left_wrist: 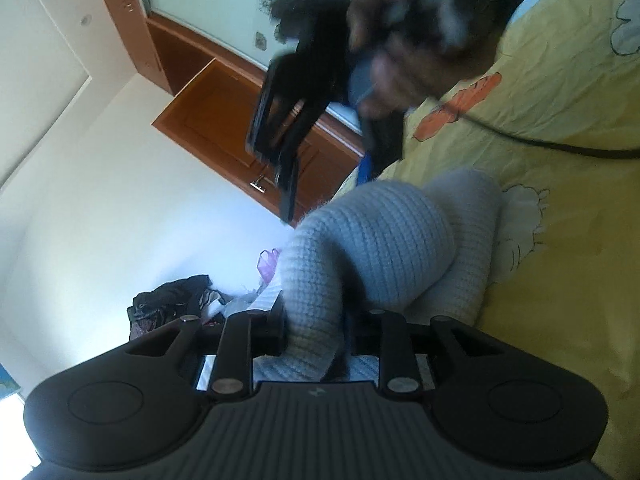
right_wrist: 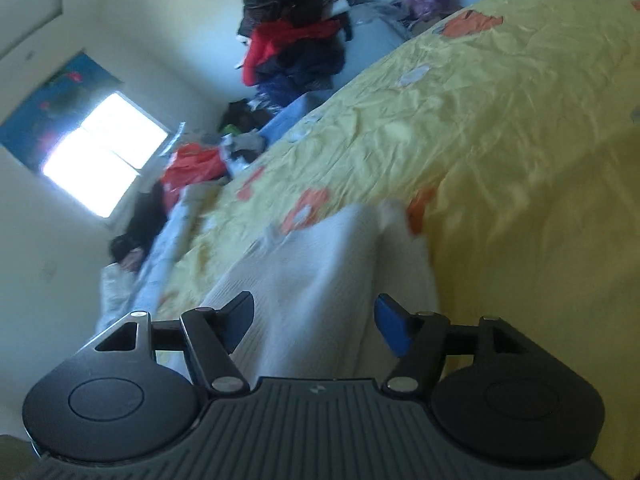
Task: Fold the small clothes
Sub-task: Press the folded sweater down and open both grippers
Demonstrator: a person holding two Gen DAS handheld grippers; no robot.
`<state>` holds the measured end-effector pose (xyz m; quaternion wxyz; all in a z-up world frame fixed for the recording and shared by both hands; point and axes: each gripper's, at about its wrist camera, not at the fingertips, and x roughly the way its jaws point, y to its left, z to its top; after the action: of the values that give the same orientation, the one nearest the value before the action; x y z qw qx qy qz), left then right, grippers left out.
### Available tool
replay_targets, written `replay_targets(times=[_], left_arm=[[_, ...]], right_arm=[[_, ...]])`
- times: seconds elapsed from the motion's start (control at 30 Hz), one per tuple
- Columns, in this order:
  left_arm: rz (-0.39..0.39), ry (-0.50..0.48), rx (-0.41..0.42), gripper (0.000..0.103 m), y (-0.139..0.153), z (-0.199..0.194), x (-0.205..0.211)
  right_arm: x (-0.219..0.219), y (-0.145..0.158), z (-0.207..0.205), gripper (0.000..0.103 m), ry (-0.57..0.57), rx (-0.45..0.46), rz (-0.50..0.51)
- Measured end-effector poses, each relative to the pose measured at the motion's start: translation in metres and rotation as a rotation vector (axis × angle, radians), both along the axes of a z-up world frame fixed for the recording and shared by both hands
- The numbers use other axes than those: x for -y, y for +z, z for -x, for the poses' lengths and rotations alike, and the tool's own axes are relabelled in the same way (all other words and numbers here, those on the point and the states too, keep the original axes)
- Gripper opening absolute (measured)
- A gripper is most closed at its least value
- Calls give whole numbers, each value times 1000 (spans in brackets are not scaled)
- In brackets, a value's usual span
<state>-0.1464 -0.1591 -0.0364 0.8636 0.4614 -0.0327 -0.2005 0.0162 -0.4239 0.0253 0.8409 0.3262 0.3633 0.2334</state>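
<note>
Clearly, the left tongs (left_wrist: 312, 336) were clamped on a bunched end of the pale grey ribbed knitted garment (left_wrist: 380, 248), which ran straight away from them in a thick rolled hump, its long axis roughly in line with the way they pointed, and came down onto the yellow printed bedsheet (left_wrist: 560, 200) further out. Beyond the hump, in the left wrist view, the right tongs (left_wrist: 276, 148) hung in a person's hand (left_wrist: 400, 52), blurred, above the far end of the knit and not touching it.

From the right wrist view, the right tongs (right_wrist: 314, 324) stood wide, with nothing pressed between the pads; the same garment (right_wrist: 320, 272), looking whitish there, lay directly under and ahead of them on the bedsheet (right_wrist: 500, 140), its far edge running on toward the middle of the bed.

So the near end was already taken by the left hand, and the free far end lay closer to the right one. Judging by this, a fold would turn on the right tongs dropping onto that far edge, along the garment's length.
</note>
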Motion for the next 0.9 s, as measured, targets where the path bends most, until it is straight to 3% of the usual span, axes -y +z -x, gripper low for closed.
replay_targets(times=[0.1, 0.17, 0.33, 0.53, 0.67, 0.73, 0.8, 0.83, 0.9], left_arm=[[-1, 0, 3, 26, 1, 0, 0], [-9, -8, 4, 26, 1, 1, 1], [-24, -14, 9, 26, -3, 4, 0], [-44, -5, 13, 29, -2, 7, 0], [-49, 0, 13, 29, 1, 10, -1], [-54, 2, 16, 29, -1, 11, 0], [-52, 1, 16, 29, -1, 11, 3], [-54, -1, 16, 29, -1, 12, 4], [-59, -6, 20, 29, -2, 12, 6]], right_arm=[[11, -5, 41, 71, 12, -47, -81], [19, -16, 68, 73, 29, -88, -193], [24, -49, 115, 85, 28, -211, -425], [8, -77, 106, 91, -1, -298, -650], [-5, -81, 92, 90, 5, -347, -677], [-10, -83, 89, 88, 12, -369, -673], [-15, -85, 84, 68, -20, -393, -658], [-15, -83, 83, 65, -54, -391, -623], [-19, -67, 87, 49, -102, -300, -516]])
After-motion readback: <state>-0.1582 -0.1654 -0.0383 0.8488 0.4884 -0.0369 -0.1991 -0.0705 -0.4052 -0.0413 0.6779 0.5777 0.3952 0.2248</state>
